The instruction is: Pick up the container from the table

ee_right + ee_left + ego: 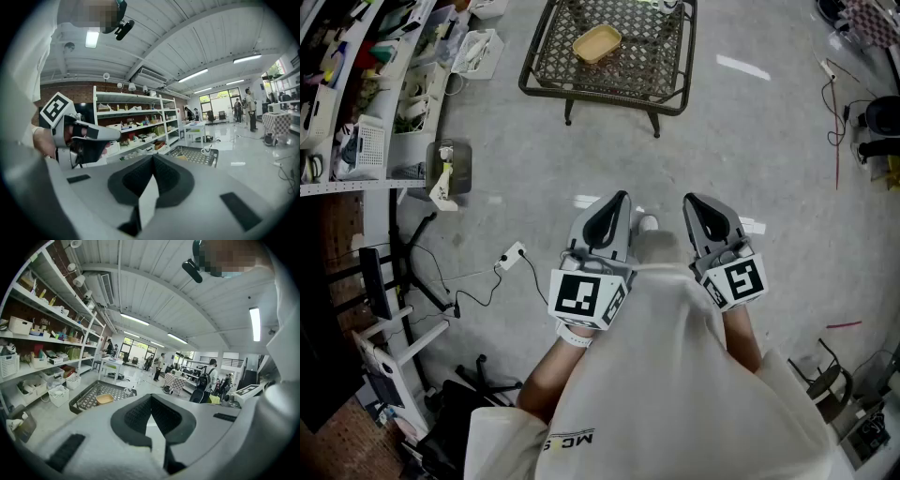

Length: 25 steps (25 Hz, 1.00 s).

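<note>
A shallow tan container [597, 43] lies on a low black metal mesh table [581, 89] far ahead of me on the grey floor. The left gripper view shows the container [104, 399] small and distant, and the right gripper view catches it [180, 158] on the table [206, 161]. My left gripper [614, 202] and right gripper [698, 202] are held side by side close to my body, well short of the table. Both are shut with nothing between their jaws. The left gripper [79, 136] also shows in the right gripper view.
A white mug [127, 391] stands on the table's far end. Cluttered shelves [356, 112] line the left side, with a power strip and cables [511, 255] on the floor nearby. A red rod and wires [837, 141] lie at right. People [159, 365] stand far off.
</note>
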{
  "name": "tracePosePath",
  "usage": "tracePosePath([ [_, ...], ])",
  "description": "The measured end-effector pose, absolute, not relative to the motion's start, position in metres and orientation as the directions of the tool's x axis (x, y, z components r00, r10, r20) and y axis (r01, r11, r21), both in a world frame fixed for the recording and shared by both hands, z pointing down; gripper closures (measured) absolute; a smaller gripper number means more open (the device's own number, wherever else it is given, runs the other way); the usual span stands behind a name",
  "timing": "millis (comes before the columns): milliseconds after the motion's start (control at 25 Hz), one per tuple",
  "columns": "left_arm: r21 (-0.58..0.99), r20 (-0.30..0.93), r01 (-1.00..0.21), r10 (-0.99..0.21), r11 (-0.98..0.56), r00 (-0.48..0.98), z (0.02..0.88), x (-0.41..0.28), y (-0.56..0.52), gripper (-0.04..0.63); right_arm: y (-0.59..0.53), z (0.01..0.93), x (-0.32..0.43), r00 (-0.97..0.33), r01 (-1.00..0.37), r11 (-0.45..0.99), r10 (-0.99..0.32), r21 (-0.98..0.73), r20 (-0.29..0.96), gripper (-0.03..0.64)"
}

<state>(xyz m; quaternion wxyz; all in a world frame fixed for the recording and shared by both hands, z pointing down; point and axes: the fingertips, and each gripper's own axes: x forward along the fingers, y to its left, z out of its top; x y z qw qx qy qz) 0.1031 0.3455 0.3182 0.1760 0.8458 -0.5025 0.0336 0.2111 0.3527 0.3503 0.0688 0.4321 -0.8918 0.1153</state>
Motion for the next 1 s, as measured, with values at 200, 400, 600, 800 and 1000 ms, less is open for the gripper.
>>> tracePosePath([
  [200,0.237,0.219,-0.87,-0.848,-0.433,0.482,0.308,0.089,0.356,0.581,0.357,0.333,0.198,-0.619,-0.785,0.607,-0.762,-0.123,0.191,0.6],
  [400,0.223,0.217,-0.888,-0.868,-0.401,0.446,0.307,0.075,0.355,0.582,0.354,0.324,0.194,-0.623,-0.782,0.607,-0.766,-0.144,0.155,0.6],
  [600,0.224,0.218,-0.889,-0.868,-0.4,0.445,0.307,0.08,0.341,0.581,0.349,0.319,0.207,-0.632,-0.774,0.613,-0.764,-0.156,0.133,0.6],
  [800,0.233,0.231,-0.882,-0.858,-0.41,0.459,0.312,0.123,0.336,0.581,0.346,0.325,0.264,-0.594,-0.801,0.569,-0.794,-0.185,0.131,0.6],
  [1000,0.226,0.254,-0.882,-0.849,-0.415,0.464,0.322,0.158,0.329,0.581,0.337,0.336,0.295,-0.616,-0.78,0.586,-0.78,-0.219,0.109,0.6],
])
